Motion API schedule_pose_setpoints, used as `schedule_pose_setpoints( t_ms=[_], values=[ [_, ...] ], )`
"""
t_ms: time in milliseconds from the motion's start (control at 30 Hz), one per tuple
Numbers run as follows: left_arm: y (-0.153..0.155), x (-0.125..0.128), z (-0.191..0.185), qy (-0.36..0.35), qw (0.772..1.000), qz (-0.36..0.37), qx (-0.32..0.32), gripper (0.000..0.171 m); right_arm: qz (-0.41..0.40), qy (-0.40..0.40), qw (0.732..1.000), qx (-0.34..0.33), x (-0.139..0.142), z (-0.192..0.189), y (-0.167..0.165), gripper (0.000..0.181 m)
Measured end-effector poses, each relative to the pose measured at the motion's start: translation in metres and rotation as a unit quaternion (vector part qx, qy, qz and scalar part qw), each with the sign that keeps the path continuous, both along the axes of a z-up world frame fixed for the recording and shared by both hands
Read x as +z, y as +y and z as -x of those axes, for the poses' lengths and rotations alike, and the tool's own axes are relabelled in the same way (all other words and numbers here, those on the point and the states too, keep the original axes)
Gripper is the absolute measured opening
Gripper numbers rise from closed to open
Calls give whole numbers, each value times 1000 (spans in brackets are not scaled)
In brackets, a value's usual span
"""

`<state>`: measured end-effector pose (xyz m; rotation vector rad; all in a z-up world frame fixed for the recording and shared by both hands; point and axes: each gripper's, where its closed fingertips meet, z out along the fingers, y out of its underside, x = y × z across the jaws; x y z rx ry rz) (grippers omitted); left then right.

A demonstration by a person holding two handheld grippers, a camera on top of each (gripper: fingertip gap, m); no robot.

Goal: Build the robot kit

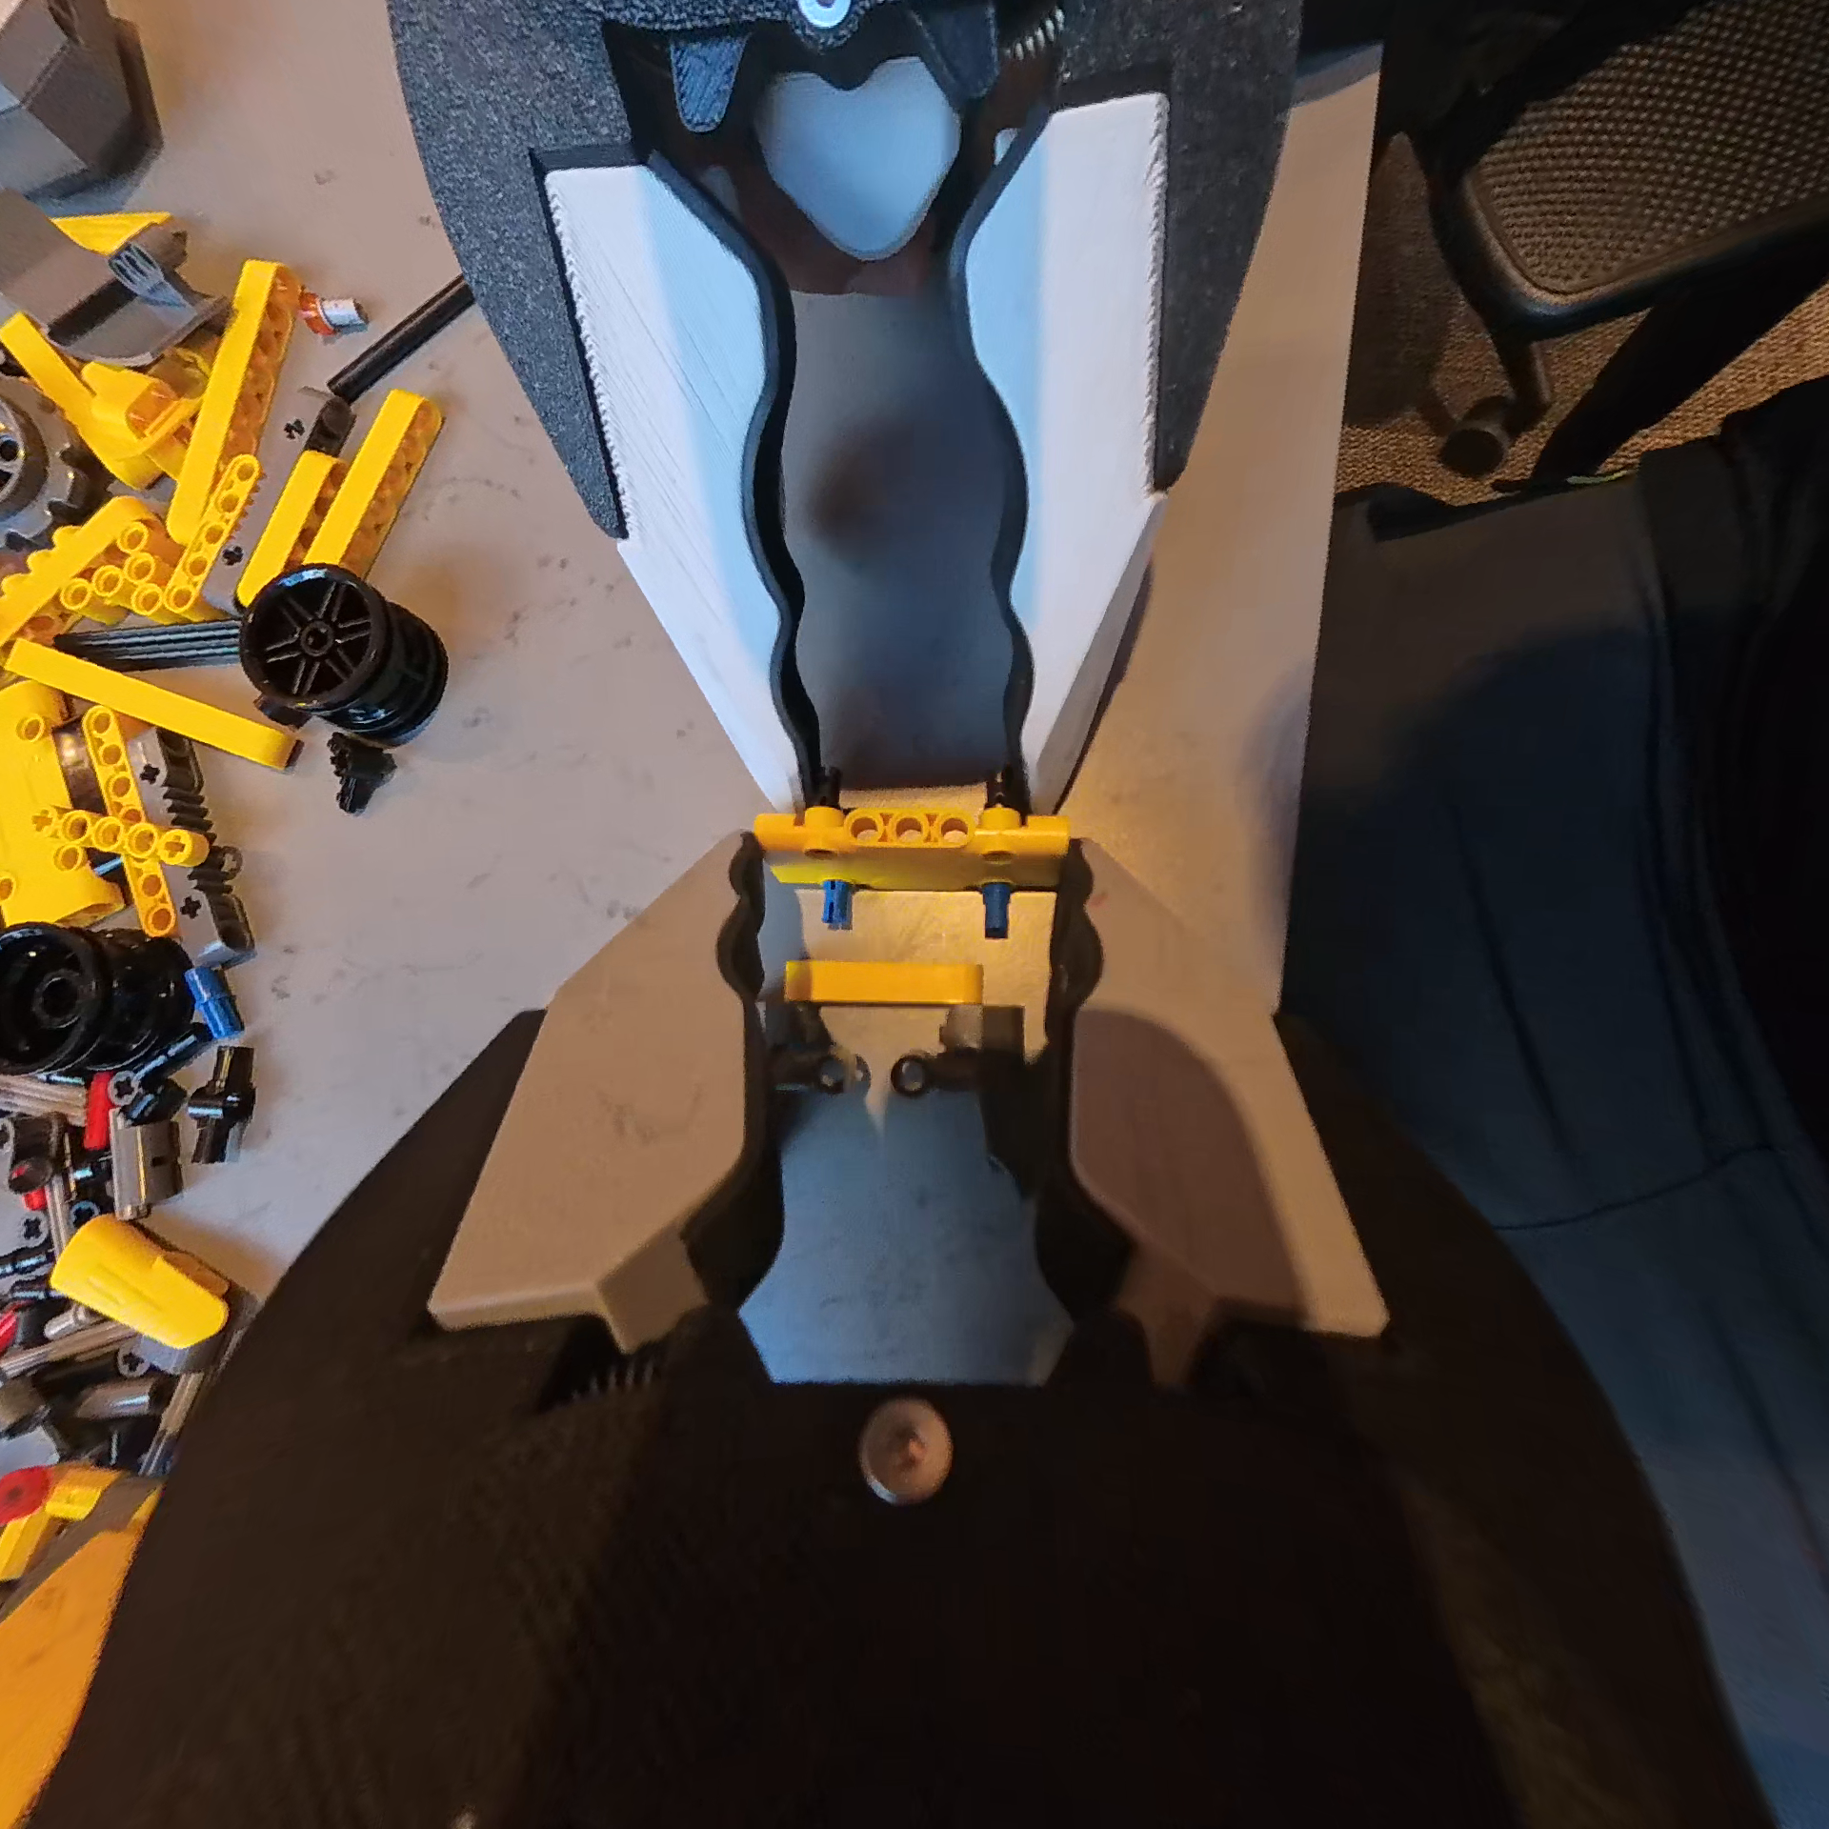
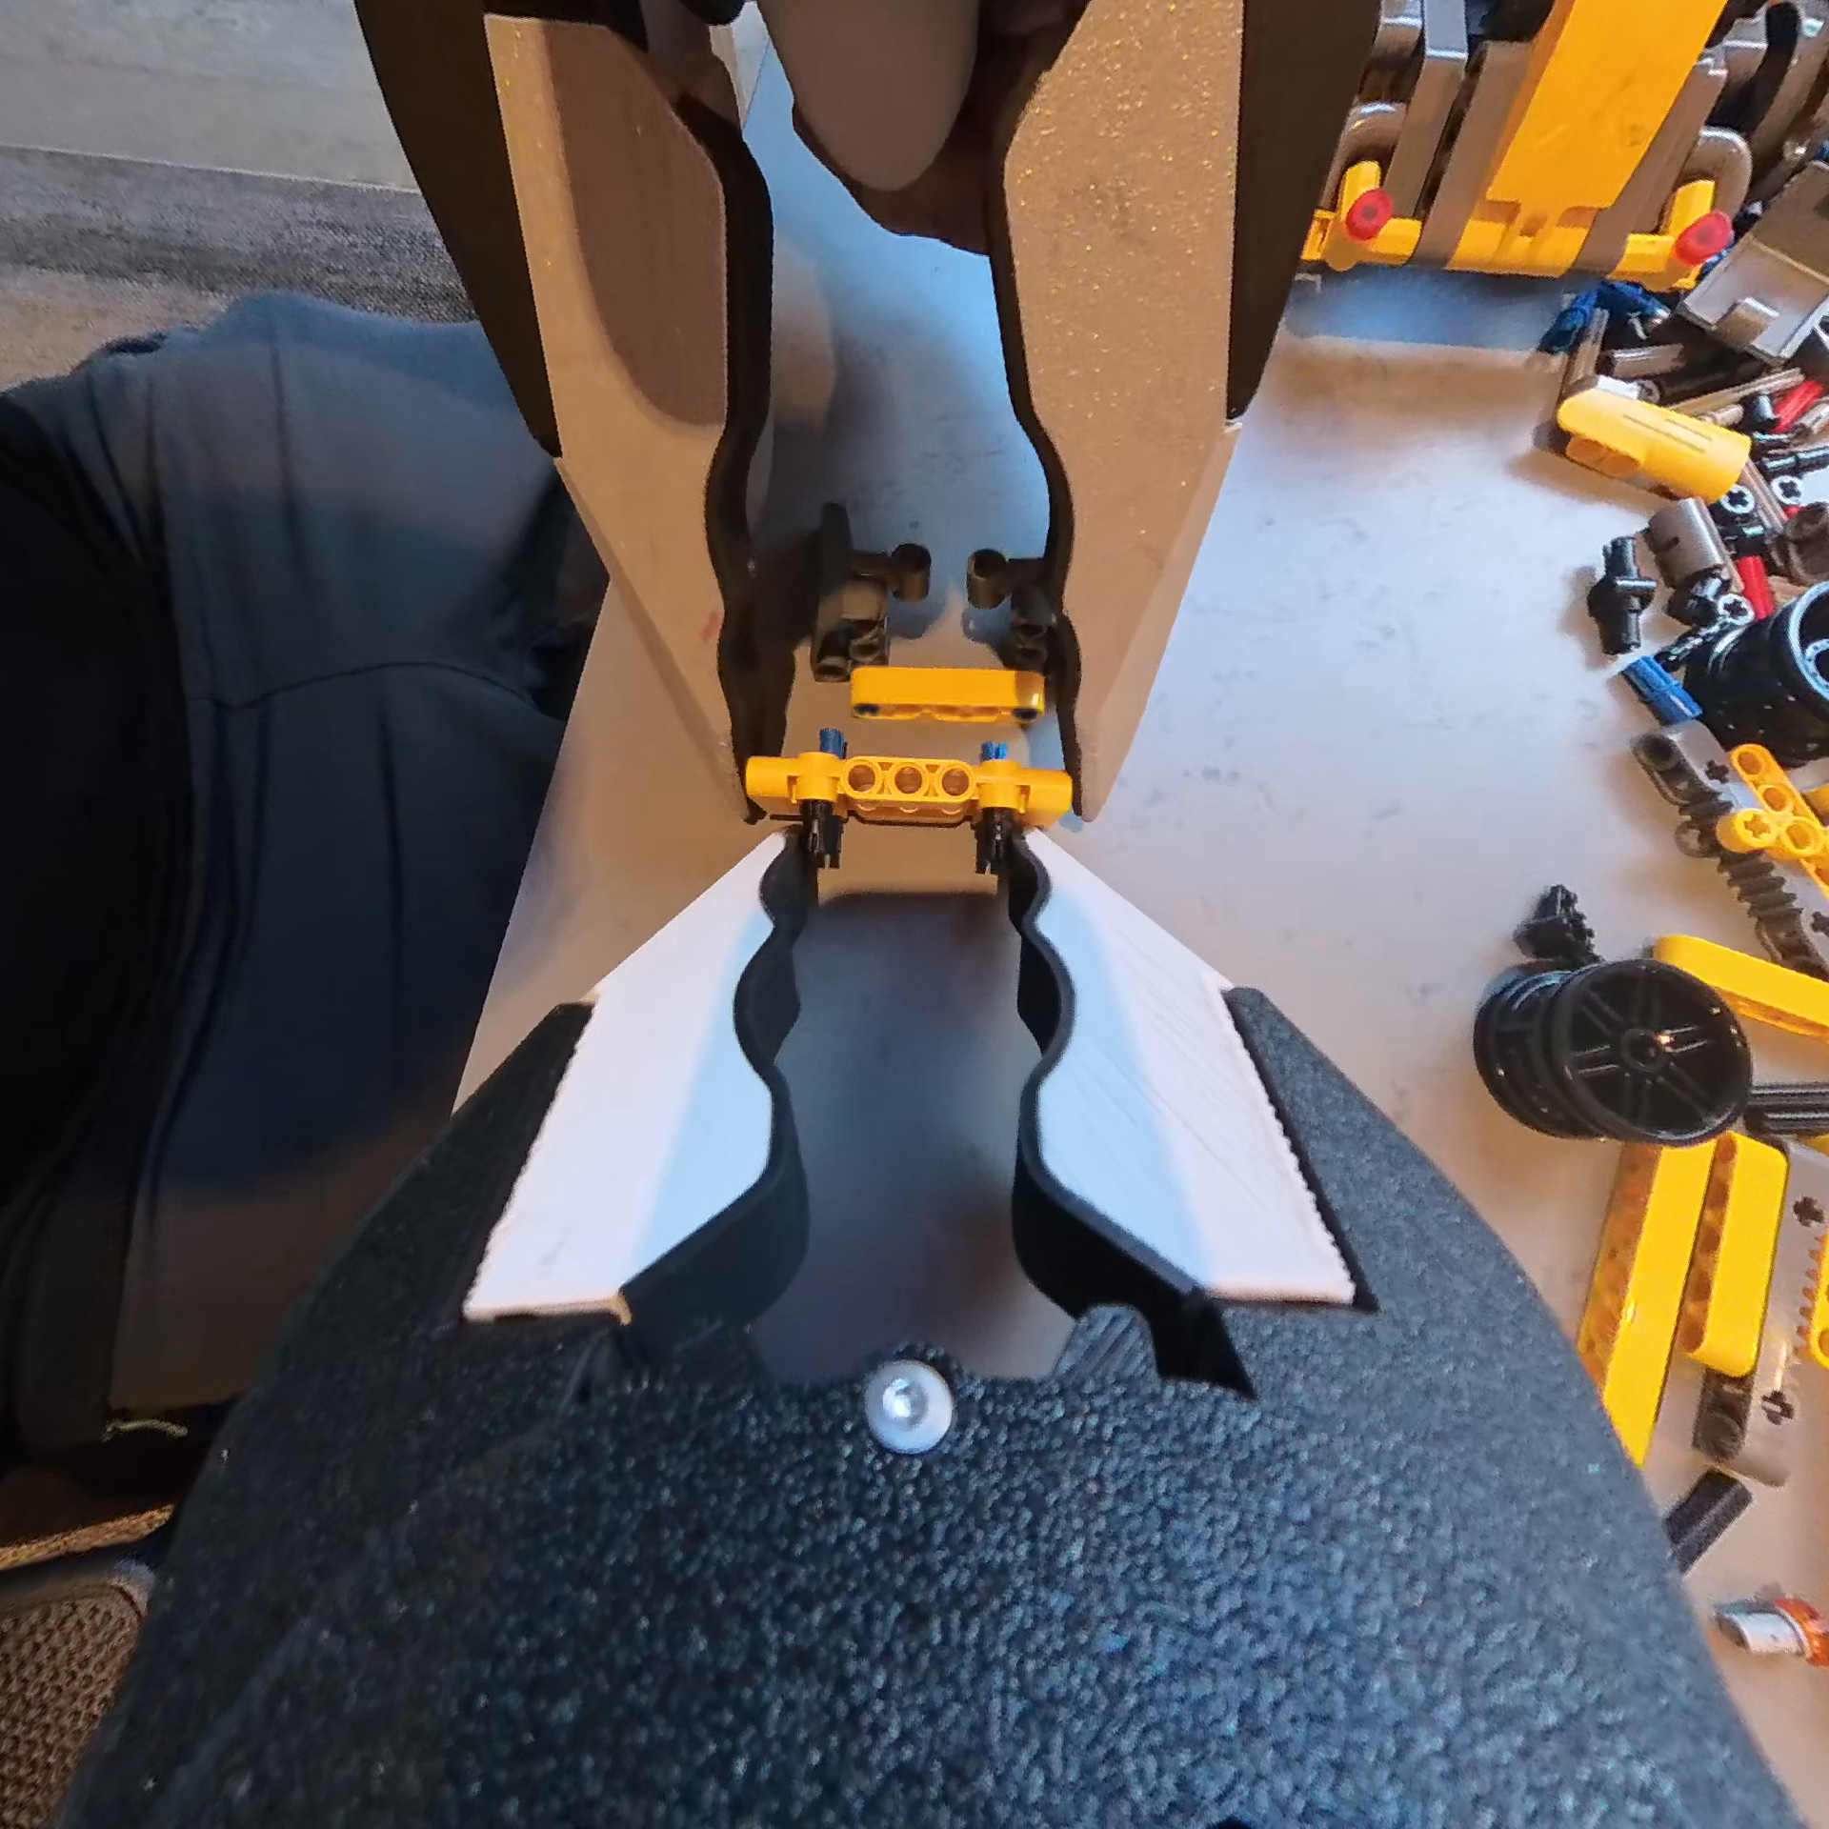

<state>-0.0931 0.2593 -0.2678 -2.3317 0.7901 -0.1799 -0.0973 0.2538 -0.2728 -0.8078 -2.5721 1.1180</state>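
Left wrist view: the left tool [image 1: 912,871] clamps the ends of a small yellow beam [image 1: 911,839] above the desk [image 1: 515,930]. Right wrist view: the right tool [image 2: 906,841] stands apart, its fingertips [image 2: 797,861] at the beam's black pins [image 2: 821,826]; whether they touch is unclear.

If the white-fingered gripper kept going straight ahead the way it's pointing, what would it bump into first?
The right gripper points straight at the yellow beam assembly, held across its tips by the left gripper facing it. It would likely meet that beam at once; its fingertips seem already at the black pins.
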Motion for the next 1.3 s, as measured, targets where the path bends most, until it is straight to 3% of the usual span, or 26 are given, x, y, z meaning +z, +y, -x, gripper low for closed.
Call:
schedule_pose_setpoints(
  t_ms=[567, 667, 900, 1167, 1300],
  values=[
    [1, 3, 1, -35, 999, -10, 22, 59, 2, 1, 1000, -16, 0, 3, -3, 40],
    [0, 7, 3, -39, 999, -15, 27, 66, 2, 2, 1000, -23, 0, 5, -1, 40],
    [-28, 7, 31, -19, 999, 5, 48, 74, 18, 1, 1000, -23, 5, 5, -3, 40],
    [-28, -5, 26, -44, 999, 8, 29, 57, -1, -6, 1000, -25, 15, 12, -4, 40],
    [-26, -5, 28, -57, 998, -5, 33, 58, -25, -34, 999, -7, 8, 8, -8, 40]
  ],
)
